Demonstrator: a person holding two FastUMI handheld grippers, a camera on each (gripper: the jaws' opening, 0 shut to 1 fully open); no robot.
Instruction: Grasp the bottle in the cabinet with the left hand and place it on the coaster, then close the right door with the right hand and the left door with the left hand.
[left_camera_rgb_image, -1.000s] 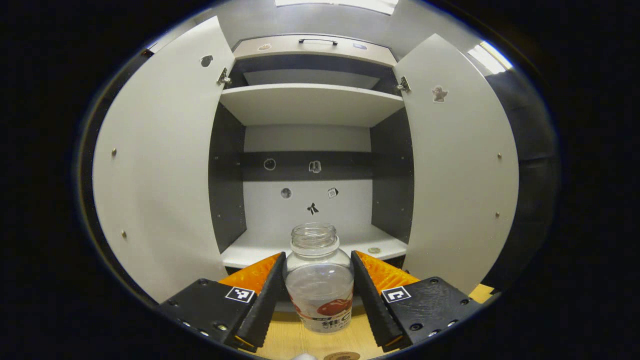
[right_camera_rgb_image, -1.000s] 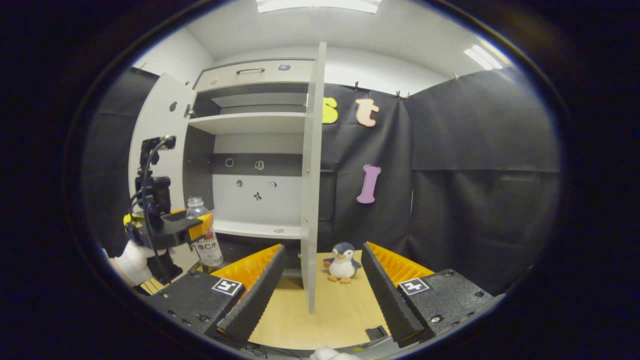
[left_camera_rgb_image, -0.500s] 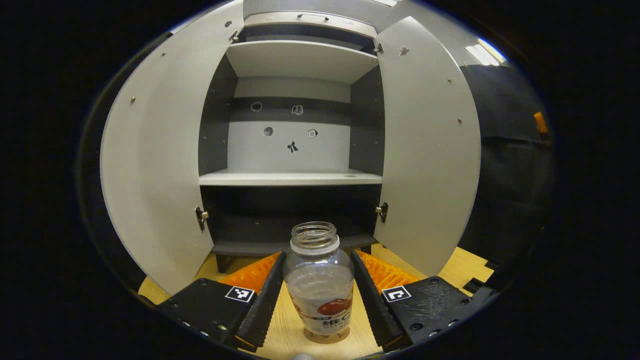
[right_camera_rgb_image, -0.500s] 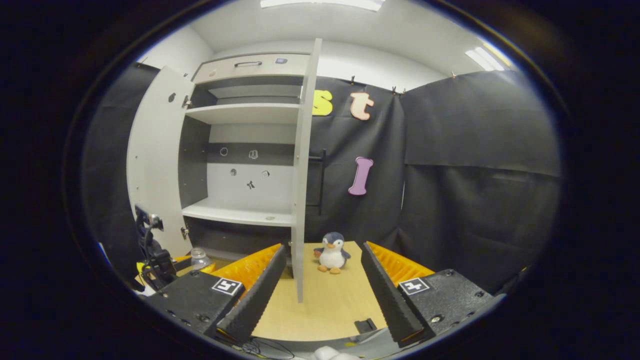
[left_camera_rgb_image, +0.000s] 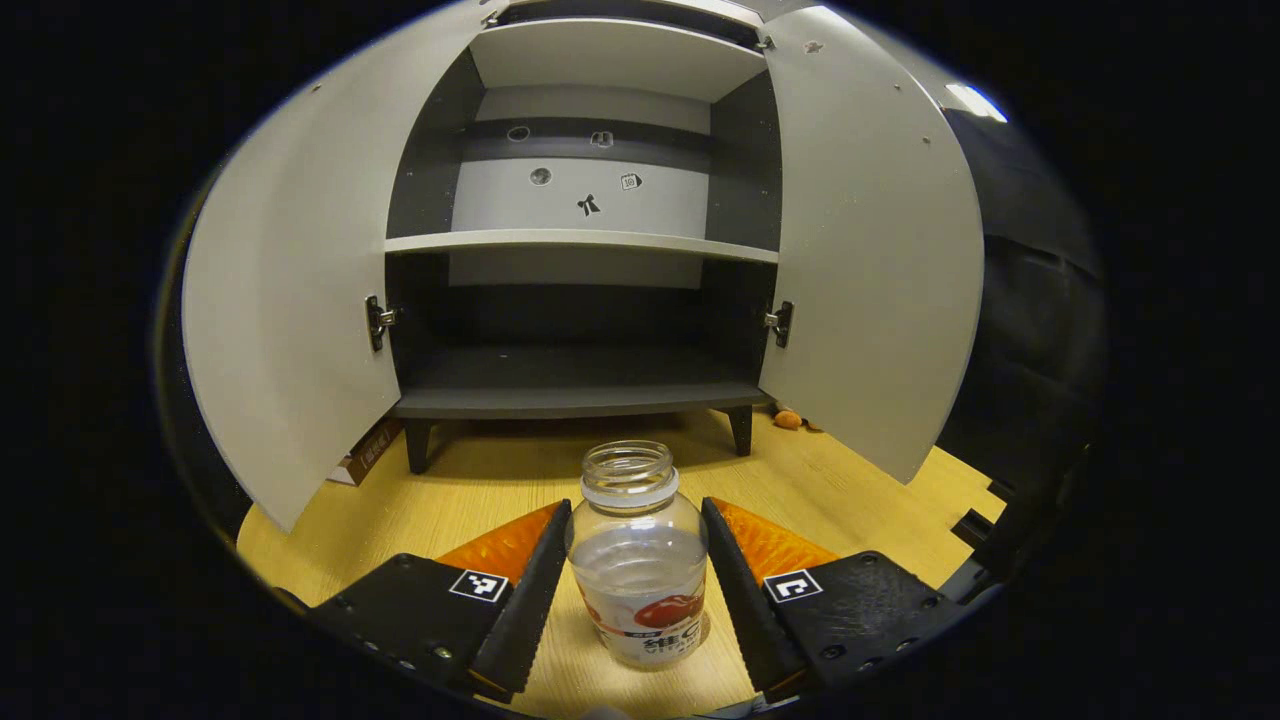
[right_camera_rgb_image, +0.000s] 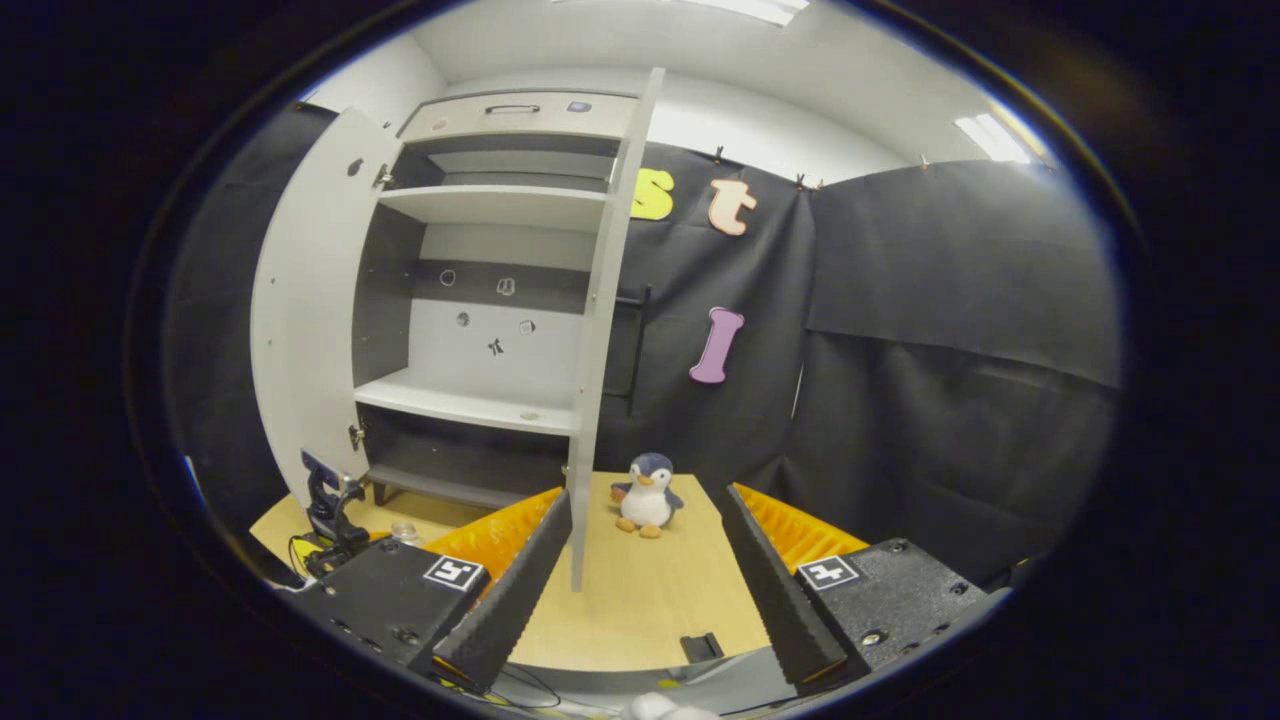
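Bottle (left_camera_rgb_image: 637, 560) placement is at its final step: the uncapped, part-filled bottle stands upright between the fingers of the left gripper (left_camera_rgb_image: 636, 590), low over the wooden table (left_camera_rgb_image: 480, 490) in front of the cabinet (left_camera_rgb_image: 580, 400). Both fingers lie against the bottle's sides, so the grip reads as clamped. A brown edge at the bottle's base may be the coaster (left_camera_rgb_image: 703, 632); whether the base actually rests on it cannot be confirmed.

Risks from here:
- Spillage — the neck has no cap, so any tilt on release would let liquid out.
- Tipping — fingers parting unevenly, or withdrawing sideways, could drag the bottle off its seat.

The right gripper (right_camera_rgb_image: 640, 590) waits with fingers wide apart, holding nothing, close to the edge of the right door (right_camera_rgb_image: 600, 330).

Count: one bottle, two grippers, two doors — the left door (left_camera_rgb_image: 290, 300) also stands open — and one toy penguin (right_camera_rgb_image: 646, 496).
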